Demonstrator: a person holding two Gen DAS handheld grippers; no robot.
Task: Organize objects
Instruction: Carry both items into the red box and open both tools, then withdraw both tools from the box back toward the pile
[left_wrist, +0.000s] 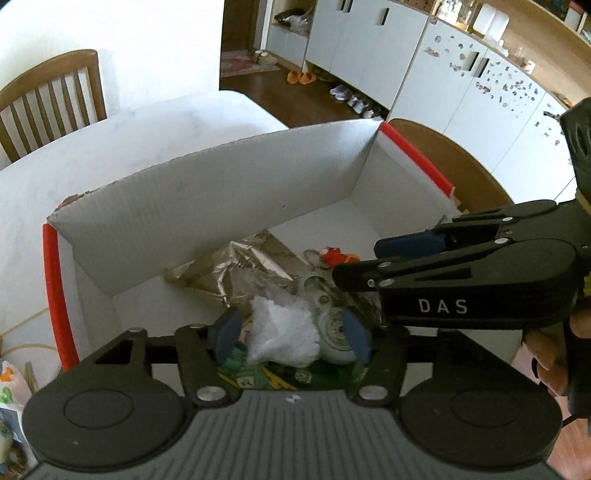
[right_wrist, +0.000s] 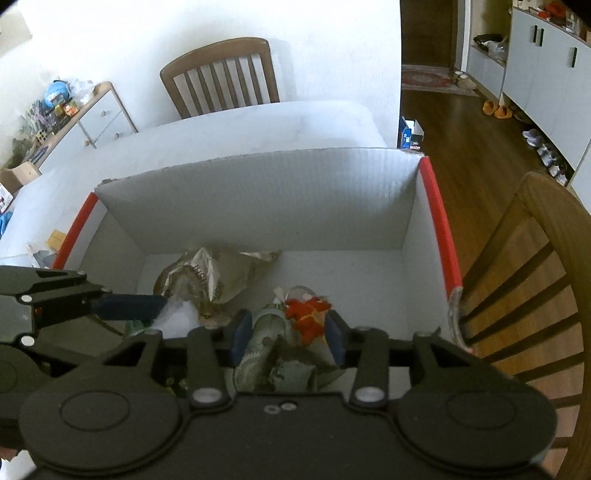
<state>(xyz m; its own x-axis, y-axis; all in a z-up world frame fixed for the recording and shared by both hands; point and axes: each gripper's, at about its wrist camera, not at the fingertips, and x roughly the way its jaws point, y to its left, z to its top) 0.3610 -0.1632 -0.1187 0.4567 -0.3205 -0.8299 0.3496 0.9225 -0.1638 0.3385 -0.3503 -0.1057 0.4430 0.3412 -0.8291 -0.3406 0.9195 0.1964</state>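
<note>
Your left gripper (left_wrist: 291, 338) stands released around the white fluff (left_wrist: 282, 334) inside the white box (right_wrist: 258, 206). Your right gripper (right_wrist: 288, 339) straddles the red toy (right_wrist: 308, 314), grip unclear; the crumpled bag (right_wrist: 214, 275) lies beyond both.

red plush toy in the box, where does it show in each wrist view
Left wrist view: the red plush toy lies right of centre on the box floor, just beyond the right gripper's fingertips.
Right wrist view: the red plush toy sits low at centre, between the right gripper's fingers.
Shared landmark: the crumpled foil bag to the toy's left in both.
</note>
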